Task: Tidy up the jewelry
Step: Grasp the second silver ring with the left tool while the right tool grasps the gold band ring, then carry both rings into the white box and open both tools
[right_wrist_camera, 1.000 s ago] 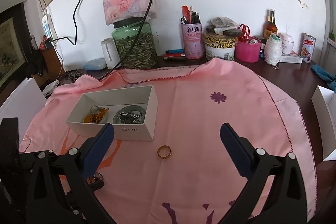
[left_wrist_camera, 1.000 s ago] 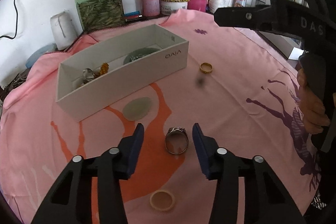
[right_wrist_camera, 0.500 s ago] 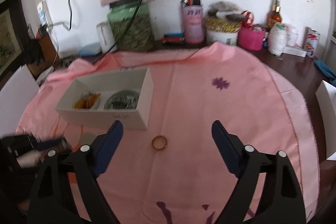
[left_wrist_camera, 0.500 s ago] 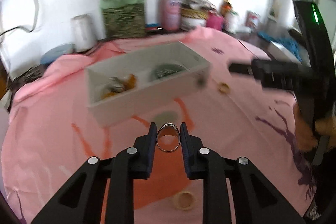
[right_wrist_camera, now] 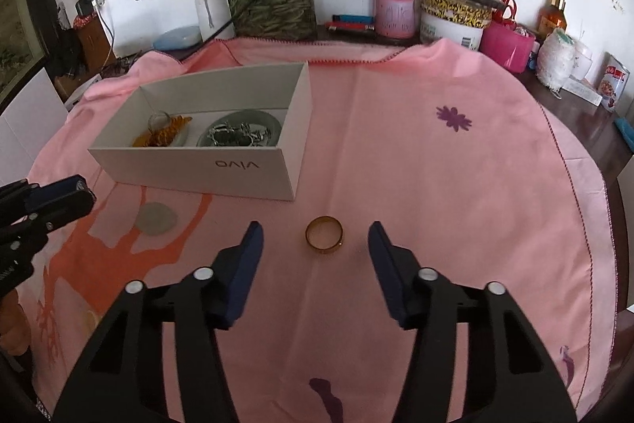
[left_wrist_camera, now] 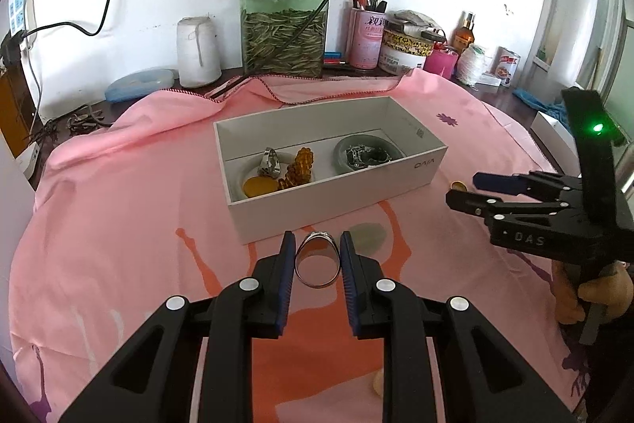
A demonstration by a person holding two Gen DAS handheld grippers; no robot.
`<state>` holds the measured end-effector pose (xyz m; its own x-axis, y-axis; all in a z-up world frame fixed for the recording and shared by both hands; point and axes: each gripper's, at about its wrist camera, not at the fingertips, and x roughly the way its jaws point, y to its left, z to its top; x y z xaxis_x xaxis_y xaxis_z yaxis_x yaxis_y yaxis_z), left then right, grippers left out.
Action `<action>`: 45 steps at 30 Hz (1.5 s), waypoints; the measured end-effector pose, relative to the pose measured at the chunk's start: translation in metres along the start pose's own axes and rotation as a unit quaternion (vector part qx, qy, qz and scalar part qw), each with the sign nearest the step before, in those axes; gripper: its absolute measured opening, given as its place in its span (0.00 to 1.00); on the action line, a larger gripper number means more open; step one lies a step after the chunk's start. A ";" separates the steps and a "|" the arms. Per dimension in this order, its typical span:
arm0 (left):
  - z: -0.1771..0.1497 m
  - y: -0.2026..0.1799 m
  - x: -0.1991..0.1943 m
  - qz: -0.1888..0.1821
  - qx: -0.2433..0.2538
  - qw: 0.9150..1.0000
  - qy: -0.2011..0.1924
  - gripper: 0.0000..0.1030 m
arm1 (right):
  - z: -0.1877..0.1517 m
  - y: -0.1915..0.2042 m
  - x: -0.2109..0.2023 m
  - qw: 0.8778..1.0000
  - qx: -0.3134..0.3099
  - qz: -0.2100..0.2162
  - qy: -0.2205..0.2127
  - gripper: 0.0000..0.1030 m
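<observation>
My left gripper (left_wrist_camera: 317, 256) is shut on a silver ring (left_wrist_camera: 317, 260) and holds it above the pink cloth, just in front of the white box (left_wrist_camera: 337, 193). The box holds two small dishes with a ring, amber beads and silver pieces. My right gripper (right_wrist_camera: 315, 240) is open, its fingers on either side of a gold ring (right_wrist_camera: 324, 236) that lies on the cloth. The gold ring shows in the left wrist view (left_wrist_camera: 459, 186) beside the box. The box shows in the right wrist view (right_wrist_camera: 222, 169).
A pale green disc (left_wrist_camera: 368, 234) lies on the cloth by the box; it also shows in the right wrist view (right_wrist_camera: 154, 219). A beige ring (left_wrist_camera: 378, 387) lies near my left gripper. A green jar (left_wrist_camera: 283, 26), cups and tins line the back wall.
My left gripper closed on the silver ring and lifted it toward the box. My right gripper came down around the gold ring, still open.
</observation>
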<state>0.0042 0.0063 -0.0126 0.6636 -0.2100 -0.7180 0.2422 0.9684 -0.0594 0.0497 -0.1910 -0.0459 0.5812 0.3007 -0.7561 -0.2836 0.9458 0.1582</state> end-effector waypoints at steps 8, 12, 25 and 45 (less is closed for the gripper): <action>0.000 0.005 0.002 -0.011 -0.013 1.000 0.009 0.22 | 0.001 0.000 0.005 1.000 -0.005 -0.016 0.003 0.28; -0.001 0.006 0.004 -0.011 -0.017 1.000 0.013 0.22 | 0.001 0.002 0.005 1.000 -0.016 -0.020 0.003 0.20; -0.002 0.011 0.015 -0.016 -0.029 0.999 0.038 0.22 | 0.000 0.014 0.000 0.999 -0.027 0.023 0.003 0.20; 0.029 0.013 -0.016 0.022 -0.038 0.999 -0.029 0.22 | 0.022 0.018 -0.054 0.995 -0.011 0.061 -0.083 0.20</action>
<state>0.0169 0.0187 0.0183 0.7121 -0.1728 -0.6805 0.1598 0.9837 -0.0826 0.0299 -0.1880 0.0111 0.6596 0.4309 -0.6159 -0.3749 0.8988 0.2273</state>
